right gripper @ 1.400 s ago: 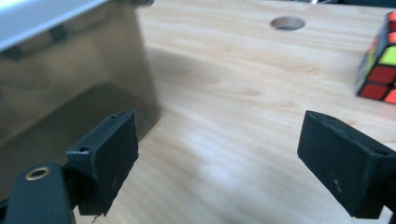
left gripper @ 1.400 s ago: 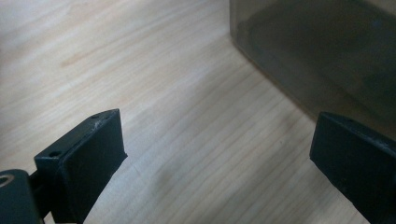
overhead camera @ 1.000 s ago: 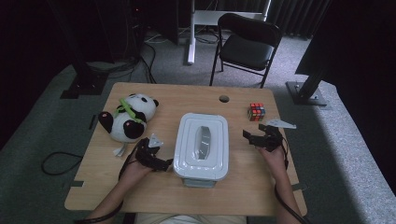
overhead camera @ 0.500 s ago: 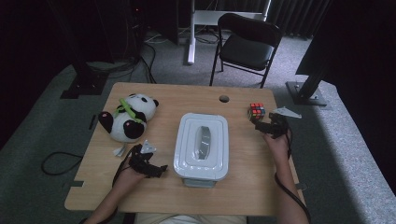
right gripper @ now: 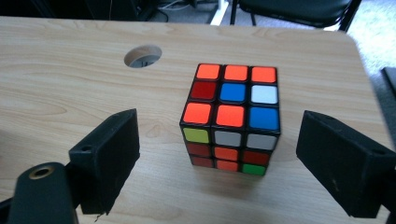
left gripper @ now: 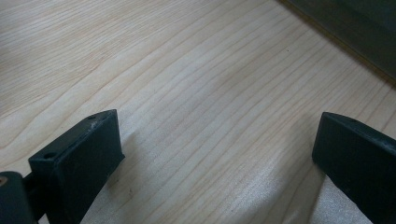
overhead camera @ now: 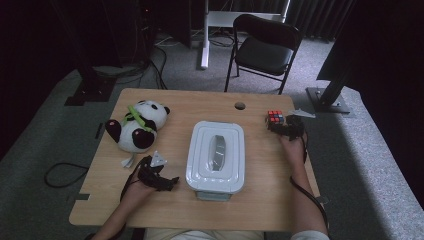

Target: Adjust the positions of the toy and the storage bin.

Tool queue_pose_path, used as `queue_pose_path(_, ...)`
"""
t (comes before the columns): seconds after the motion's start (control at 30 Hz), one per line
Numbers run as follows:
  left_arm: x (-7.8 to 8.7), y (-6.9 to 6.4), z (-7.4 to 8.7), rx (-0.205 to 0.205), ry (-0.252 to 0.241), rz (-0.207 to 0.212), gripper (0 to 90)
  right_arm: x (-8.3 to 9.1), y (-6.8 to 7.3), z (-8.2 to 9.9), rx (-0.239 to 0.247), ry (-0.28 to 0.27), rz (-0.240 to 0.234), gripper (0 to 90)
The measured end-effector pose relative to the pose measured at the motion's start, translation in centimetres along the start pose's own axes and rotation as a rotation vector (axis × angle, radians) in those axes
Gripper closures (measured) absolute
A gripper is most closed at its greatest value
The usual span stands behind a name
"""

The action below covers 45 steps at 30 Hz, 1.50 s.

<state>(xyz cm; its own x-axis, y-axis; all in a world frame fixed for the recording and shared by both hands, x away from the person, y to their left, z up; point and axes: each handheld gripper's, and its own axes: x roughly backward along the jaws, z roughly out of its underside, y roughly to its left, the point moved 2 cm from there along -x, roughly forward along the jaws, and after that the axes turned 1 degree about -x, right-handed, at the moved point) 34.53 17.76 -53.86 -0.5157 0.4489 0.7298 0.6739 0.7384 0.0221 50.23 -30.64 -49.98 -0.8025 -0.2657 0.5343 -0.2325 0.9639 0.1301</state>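
Note:
A scrambled puzzle cube (overhead camera: 274, 118) (right gripper: 232, 117) sits on the wooden table (overhead camera: 175, 105) at its far right. My right gripper (overhead camera: 282, 126) (right gripper: 217, 158) is open, its jaws wide apart on either side of the cube's near face, not touching it. Near the front left, my left gripper (overhead camera: 170, 182) (left gripper: 217, 154) is open low over bare wood, empty. A white lidded box (overhead camera: 216, 156) stands mid-table between the two hands. A plush panda (overhead camera: 136, 129) lies at the left.
A round cable hole (overhead camera: 240, 106) (right gripper: 143, 55) pierces the table's far side, left of the cube. A black chair (overhead camera: 262, 47) stands beyond the table. The table's right edge is close to the cube. Cables lie on the grey floor at left.
My right gripper has moved forward to the cube and now brackets it. My left gripper has drawn back toward the table's front and settled left of the box.

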Motion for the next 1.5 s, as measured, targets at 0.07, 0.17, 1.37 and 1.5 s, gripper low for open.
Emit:
queue_pose_path(0.07,0.0,0.0,0.0,-0.001,-0.002,0.001,2.2,-0.7,0.0,0.0,0.014,0.024,0.017,13.2)
queue_pose_path(0.17,0.0,-0.1,0.0,-0.007,-0.001,0.004,2.2,-1.3,-0.1,0.0,0.020,0.041,0.030,13.4)
queue_pose_path(1.37,0.0,-0.1,0.0,-0.005,0.000,0.003,2.2,-3.4,-0.2,0.3,0.000,0.087,0.071,33.7)
queue_pose_path(1.5,0.0,-0.1,0.0,-0.004,0.000,0.003,2.2,-2.4,0.1,0.4,-0.004,0.079,0.046,33.7)
